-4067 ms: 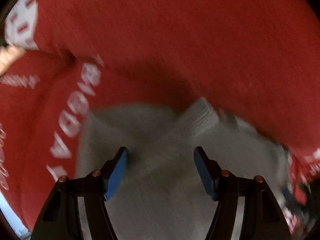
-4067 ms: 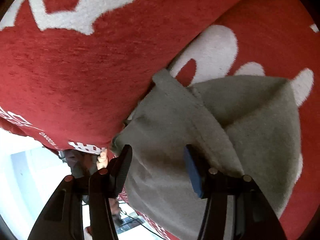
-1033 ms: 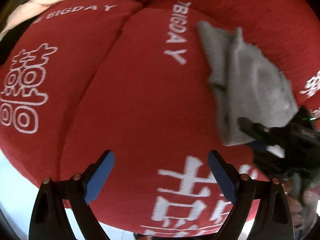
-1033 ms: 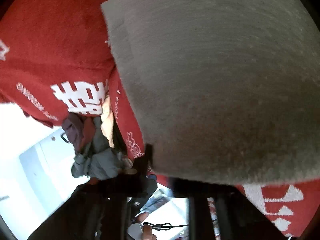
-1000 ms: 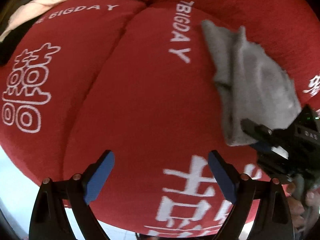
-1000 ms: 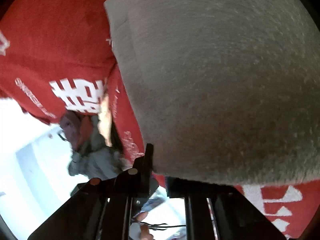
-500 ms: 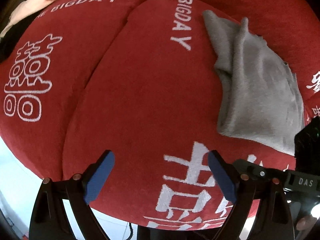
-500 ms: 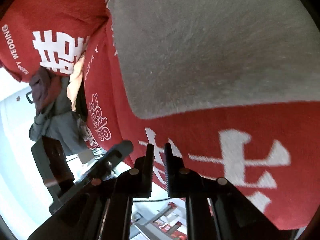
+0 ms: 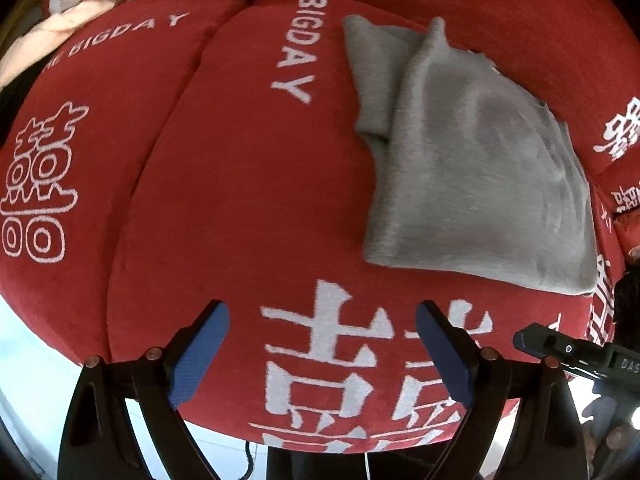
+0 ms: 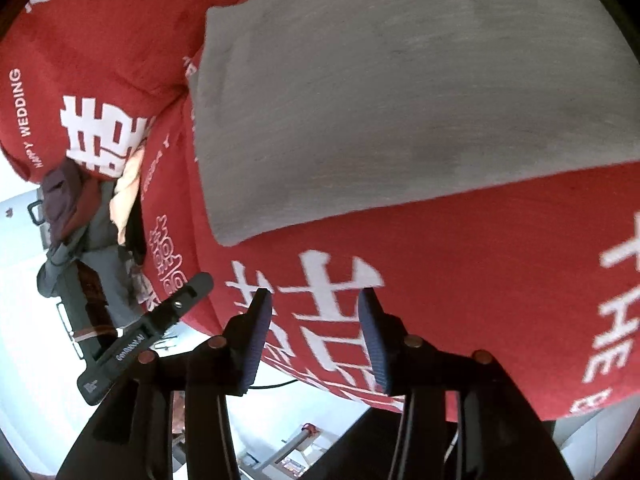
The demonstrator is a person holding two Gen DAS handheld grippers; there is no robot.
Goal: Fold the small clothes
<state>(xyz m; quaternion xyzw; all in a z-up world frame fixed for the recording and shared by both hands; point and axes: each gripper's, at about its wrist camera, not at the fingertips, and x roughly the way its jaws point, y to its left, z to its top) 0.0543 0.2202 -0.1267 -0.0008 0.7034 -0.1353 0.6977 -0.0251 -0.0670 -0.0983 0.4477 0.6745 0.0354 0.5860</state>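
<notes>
A grey garment [image 9: 472,168] lies folded flat on a red cushion cover [image 9: 240,184] with white lettering. It fills the upper part of the right wrist view [image 10: 400,92]. My left gripper [image 9: 320,344] is open and empty, over the cushion's front edge, below and left of the garment. My right gripper [image 10: 314,340] is open and empty, just off the garment's near edge. Part of the right gripper shows at the lower right of the left wrist view [image 9: 576,354], and the left one appears in the right wrist view [image 10: 148,332].
A peach cloth [image 9: 60,28] lies at the far left of the cushion. More clothes [image 10: 76,216] hang on a stand beside the sofa. A second red cushion [image 10: 80,60] sits behind. The white floor [image 9: 24,360] shows below the cushion's edge.
My right gripper let go of the grey garment, drew back from it and opened. The garment now lies flat. My left gripper stayed open and backed off slightly.
</notes>
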